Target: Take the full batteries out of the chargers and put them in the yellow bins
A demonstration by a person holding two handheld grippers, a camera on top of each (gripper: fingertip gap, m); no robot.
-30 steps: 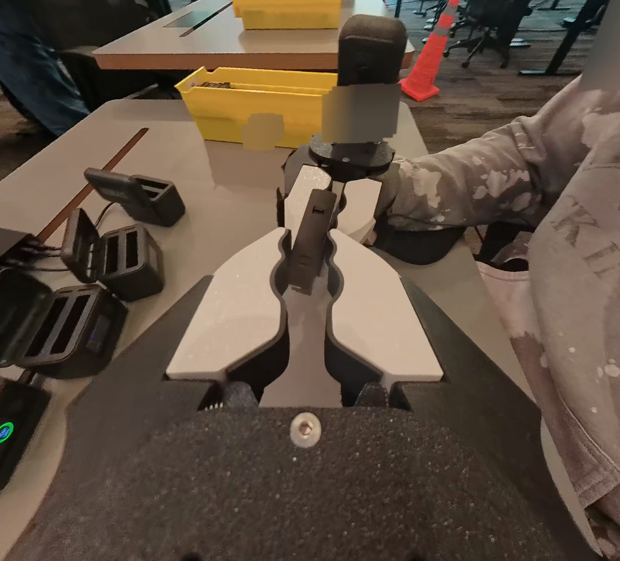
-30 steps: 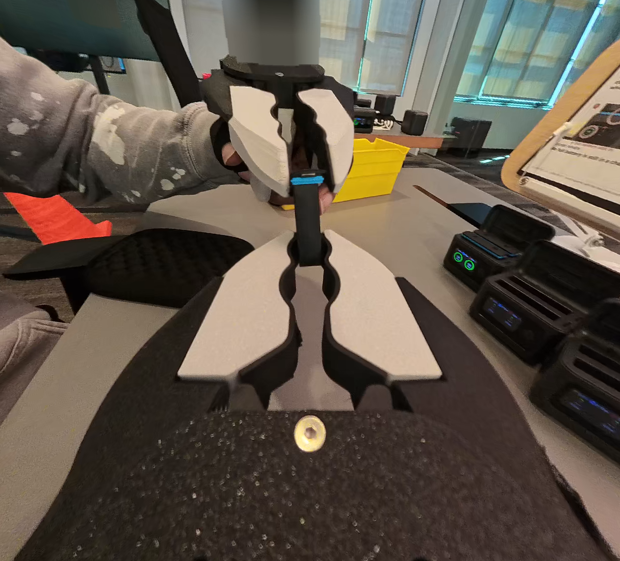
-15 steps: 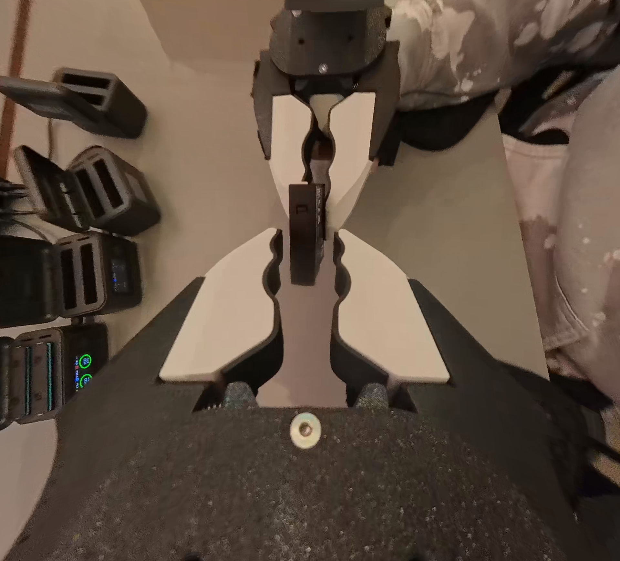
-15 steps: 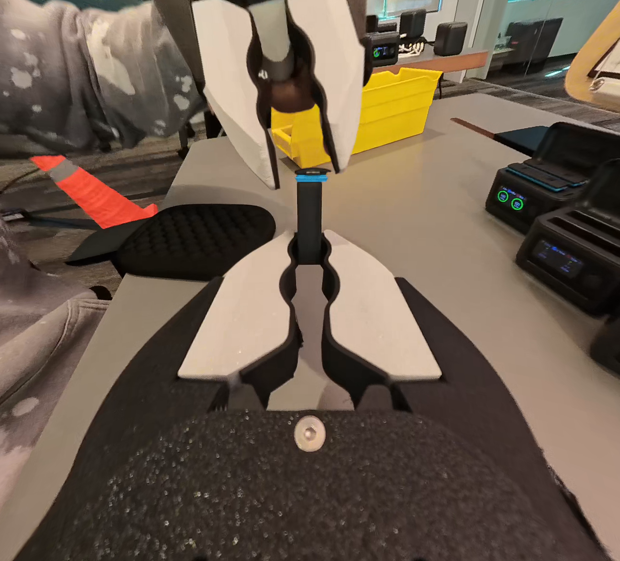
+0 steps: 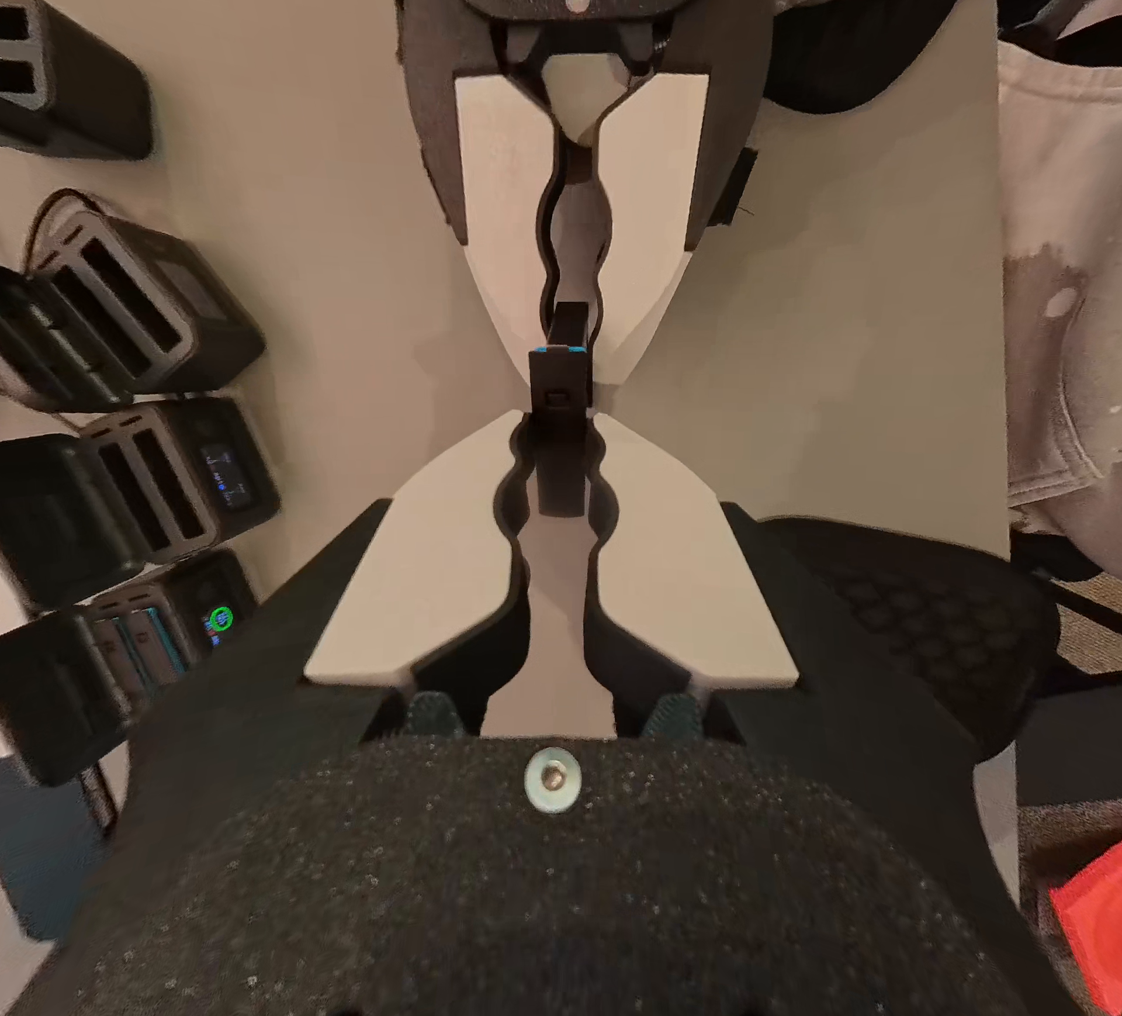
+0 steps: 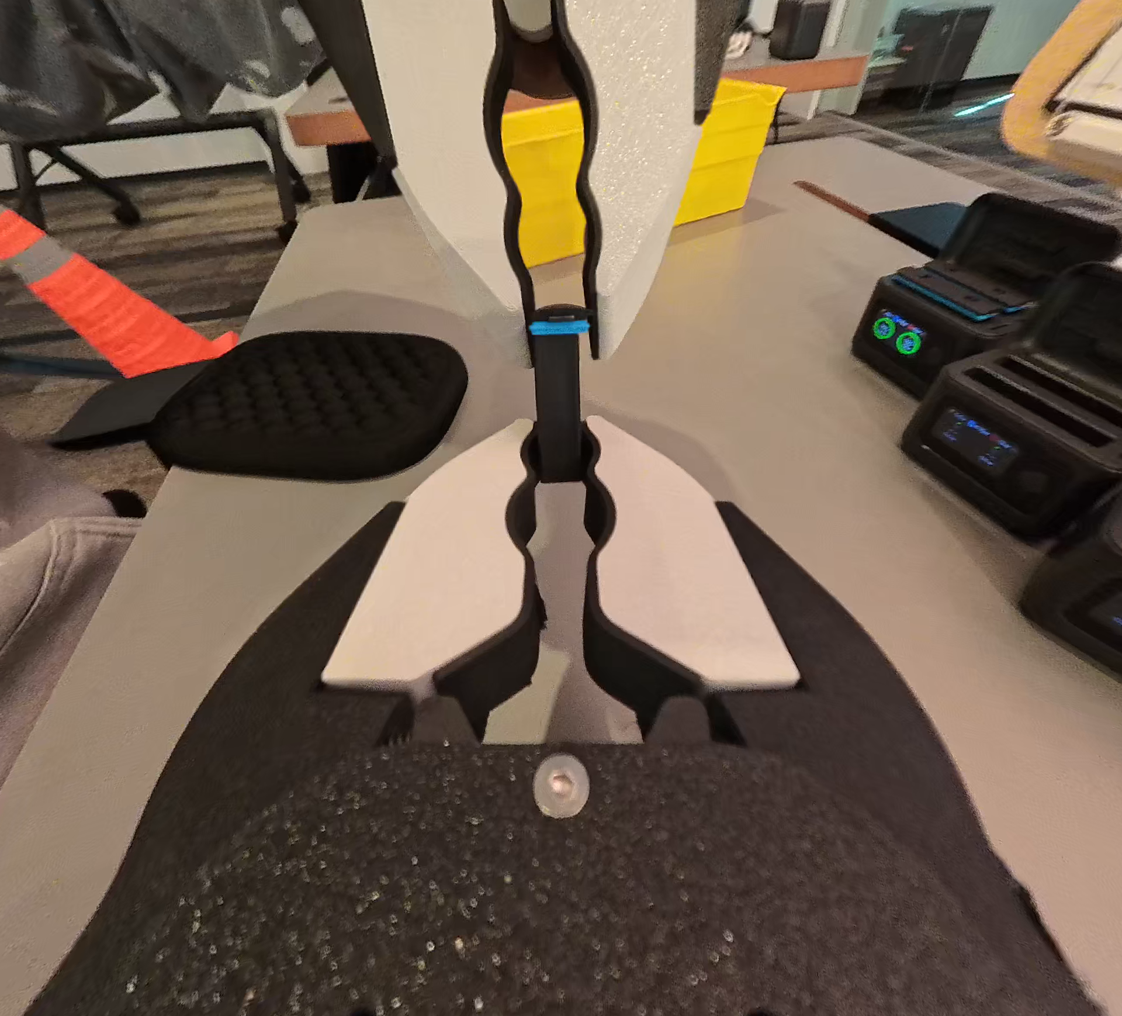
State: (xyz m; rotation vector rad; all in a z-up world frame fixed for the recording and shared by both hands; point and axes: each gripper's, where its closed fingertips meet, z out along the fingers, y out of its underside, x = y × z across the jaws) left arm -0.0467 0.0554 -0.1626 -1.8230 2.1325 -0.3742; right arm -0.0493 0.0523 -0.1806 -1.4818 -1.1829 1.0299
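The battery (image 6: 555,398), a slim black one with a blue band at its far end, is held in the air above the grey table (image 6: 747,391), gripped at both ends. Its plain end is clenched between the fingers of the right tool (image 6: 558,440), and its blue-banded end is pinched by the left tool (image 5: 558,428), which is pointed head-on at the right one (the two tools are met tip to tip over the battery). Behind the battery, at the table's far edge, a yellow bin (image 6: 722,161) is seen. To the right of the battery in the right wrist view, black chargers (image 6: 1020,440) are lined up with lids open; green rings are lit on the farthest one (image 6: 898,340). To the battery's left a black dimpled pad (image 6: 309,404) is laid, and beyond that an orange cone (image 6: 103,306) is visible on the floor.
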